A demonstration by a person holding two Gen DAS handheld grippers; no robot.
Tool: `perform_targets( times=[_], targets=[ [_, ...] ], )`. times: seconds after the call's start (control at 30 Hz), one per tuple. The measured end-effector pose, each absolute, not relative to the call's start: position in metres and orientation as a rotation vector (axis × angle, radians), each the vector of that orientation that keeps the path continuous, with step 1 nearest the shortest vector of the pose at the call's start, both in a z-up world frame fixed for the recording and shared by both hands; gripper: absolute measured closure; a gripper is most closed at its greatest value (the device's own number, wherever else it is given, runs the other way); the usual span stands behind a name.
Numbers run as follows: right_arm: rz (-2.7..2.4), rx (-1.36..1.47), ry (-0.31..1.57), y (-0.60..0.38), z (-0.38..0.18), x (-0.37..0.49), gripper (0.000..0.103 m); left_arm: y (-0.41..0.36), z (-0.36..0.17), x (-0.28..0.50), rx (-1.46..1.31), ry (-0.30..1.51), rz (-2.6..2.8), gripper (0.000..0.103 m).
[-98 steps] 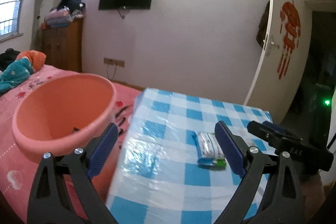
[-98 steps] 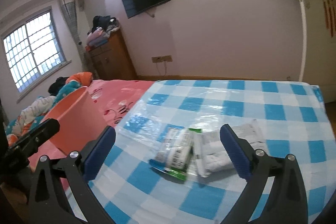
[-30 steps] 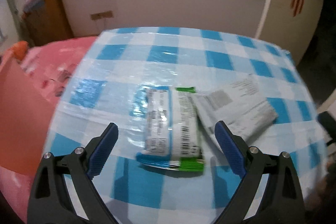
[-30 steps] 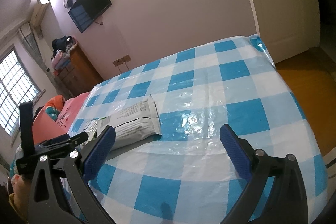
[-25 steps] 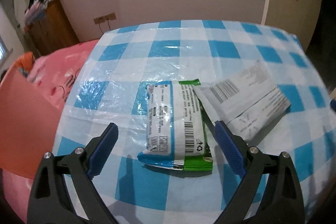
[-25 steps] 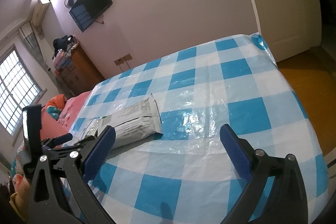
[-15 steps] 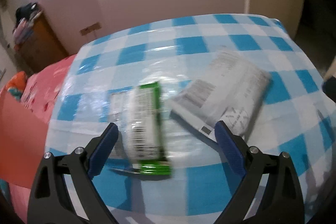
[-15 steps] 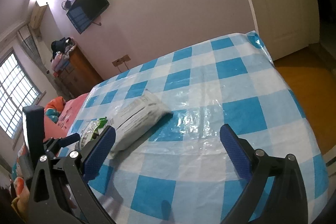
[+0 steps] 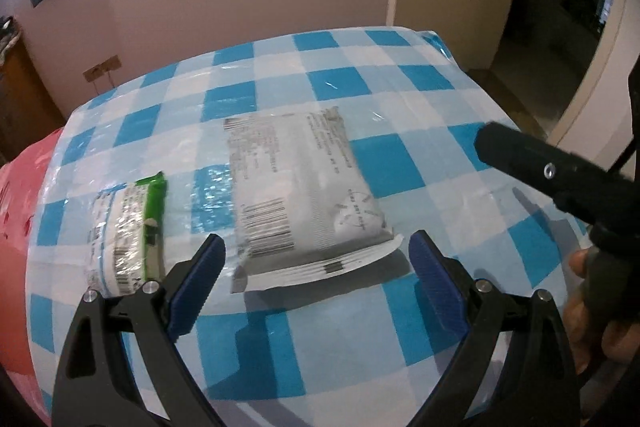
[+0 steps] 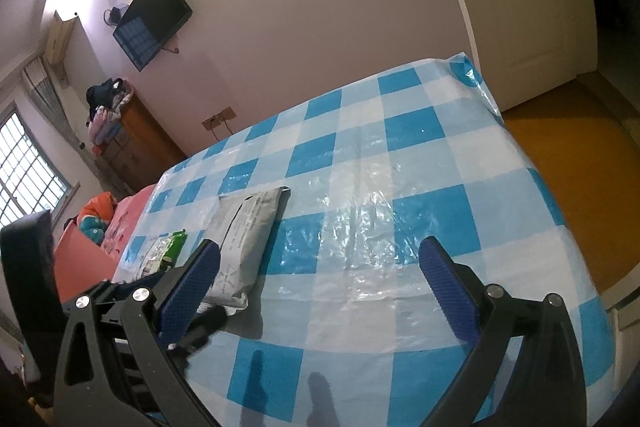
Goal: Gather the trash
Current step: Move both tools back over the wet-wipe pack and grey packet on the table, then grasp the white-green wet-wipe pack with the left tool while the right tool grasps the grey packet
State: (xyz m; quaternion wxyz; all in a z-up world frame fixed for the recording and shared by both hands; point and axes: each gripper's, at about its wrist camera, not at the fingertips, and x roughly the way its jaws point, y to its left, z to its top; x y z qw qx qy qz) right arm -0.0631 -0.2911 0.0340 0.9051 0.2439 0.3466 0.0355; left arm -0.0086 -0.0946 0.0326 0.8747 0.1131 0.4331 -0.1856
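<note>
- The grey-white packet (image 9: pixel 298 183), a soft plastic pouch, lies flat on the table (image 9: pixel 400 155) with its printed back up: two barcodes and blocks of small text show, too fine to read, plus a round starburst mark near one corner.
- The green-edged packet (image 9: pixel 128 227) lies just left of it, apart from it, glossy and crinkled, with a white barcode label; its print is also unreadable.
- The table wears a blue-and-white checked cloth under a clear, wrinkled plastic sheet that catches glare.
- The left gripper (image 9: pixel 316 267) hangs just above the near end of the grey-white packet, its blue textured pads spread wide to either side and touching nothing.
- The right gripper (image 10: pixel 320 275) hovers over bare cloth to the right of the grey-white packet, fingers likewise wide apart and empty.
- A hand (image 9: pixel 592 303) grips the right tool's black handle at the edge of the left view.
- A pink-orange bin (image 10: pixel 80 267) stands beyond the table's left edge.
</note>
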Motion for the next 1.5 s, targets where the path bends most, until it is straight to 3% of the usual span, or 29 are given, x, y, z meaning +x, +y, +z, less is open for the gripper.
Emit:
perform_targets(
  times=[0.47, 1.5],
  targets=[
    [0.086, 0.350, 0.741, -0.264, 0.039, -0.059, 0.005, -0.032, 0.056, -0.001, 0.192, 0.841, -0.211, 0.009],
    [0.222, 0.300, 0.902, -0.190, 0.030, -0.005, 0.006, 0.037, 0.027, 0.043, 0.011, 0.928, -0.174, 0.010]
  ],
)
